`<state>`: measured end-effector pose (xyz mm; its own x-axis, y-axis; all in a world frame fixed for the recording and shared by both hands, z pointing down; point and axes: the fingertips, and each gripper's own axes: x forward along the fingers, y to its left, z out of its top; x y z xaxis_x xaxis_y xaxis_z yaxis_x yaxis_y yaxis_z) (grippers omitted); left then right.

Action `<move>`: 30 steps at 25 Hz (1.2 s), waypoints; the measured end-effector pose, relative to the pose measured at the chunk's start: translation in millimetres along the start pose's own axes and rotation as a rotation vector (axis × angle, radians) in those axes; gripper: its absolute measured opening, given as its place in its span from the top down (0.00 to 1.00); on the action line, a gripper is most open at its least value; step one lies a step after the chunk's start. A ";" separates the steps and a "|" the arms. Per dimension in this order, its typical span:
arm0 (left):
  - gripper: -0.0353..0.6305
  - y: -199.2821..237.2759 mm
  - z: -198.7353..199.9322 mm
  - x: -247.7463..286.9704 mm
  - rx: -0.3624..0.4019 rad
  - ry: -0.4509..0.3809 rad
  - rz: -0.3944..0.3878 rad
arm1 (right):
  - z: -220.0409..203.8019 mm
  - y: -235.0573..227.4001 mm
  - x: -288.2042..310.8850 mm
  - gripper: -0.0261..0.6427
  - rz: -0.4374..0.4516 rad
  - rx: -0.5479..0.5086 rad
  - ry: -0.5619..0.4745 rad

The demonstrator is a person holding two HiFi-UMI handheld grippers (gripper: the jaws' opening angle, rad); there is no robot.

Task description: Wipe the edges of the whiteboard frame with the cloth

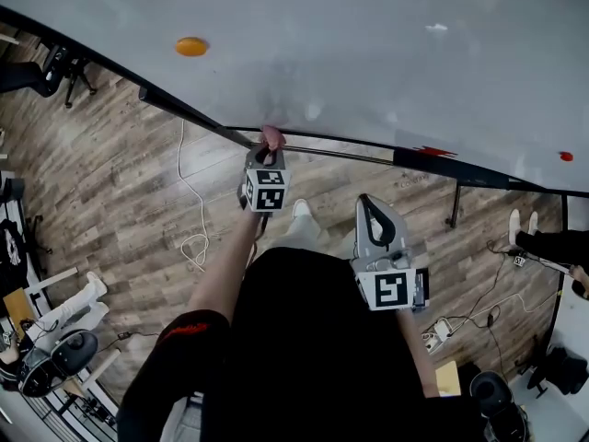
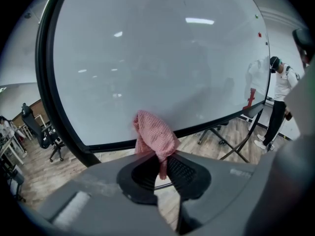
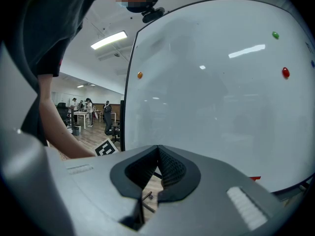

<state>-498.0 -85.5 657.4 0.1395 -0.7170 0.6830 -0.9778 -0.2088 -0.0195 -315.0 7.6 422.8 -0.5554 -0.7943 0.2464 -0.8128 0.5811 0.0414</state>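
My left gripper [image 1: 270, 145] is shut on a pink mesh cloth [image 2: 153, 135], whose bunched end rests against the whiteboard's black bottom frame edge [image 2: 123, 143]. From the head view the cloth [image 1: 271, 137] shows as a small pink tip touching the frame [image 1: 313, 147] at the board's lower edge. The whiteboard [image 1: 368, 53] fills the top of that view. My right gripper [image 1: 370, 212] hangs back from the board, lower and to the right, jaws shut with nothing between them [image 3: 157, 154].
An orange magnet [image 1: 191, 46] sticks to the board at upper left, a red one [image 1: 565, 157] at far right. A red mark [image 1: 433, 151] sits near the tray. The board's stand leg [image 1: 453, 205], floor cables [image 1: 195, 238], chairs and people stand around on the wooden floor.
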 end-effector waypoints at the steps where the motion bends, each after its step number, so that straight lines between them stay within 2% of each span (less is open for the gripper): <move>1: 0.90 -2.5 0.5 0.6 0.004 0.001 -0.003 | -0.4 -1.4 -0.9 0.96 -0.003 0.002 0.000; 7: 0.90 -17.9 1.3 3.9 0.041 0.009 -0.024 | -2.4 -9.3 -6.2 0.96 -0.012 0.003 -0.001; 30: 0.90 -81.4 20.9 12.0 0.076 0.008 -0.063 | -9.3 -57.2 -35.3 0.96 -0.033 -0.003 0.021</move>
<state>-413.5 -91.0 651.9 0.1987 -0.6954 0.6906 -0.9524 -0.3033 -0.0314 -247.3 4.1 420.8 -0.5245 -0.8091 0.2650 -0.8299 0.5554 0.0529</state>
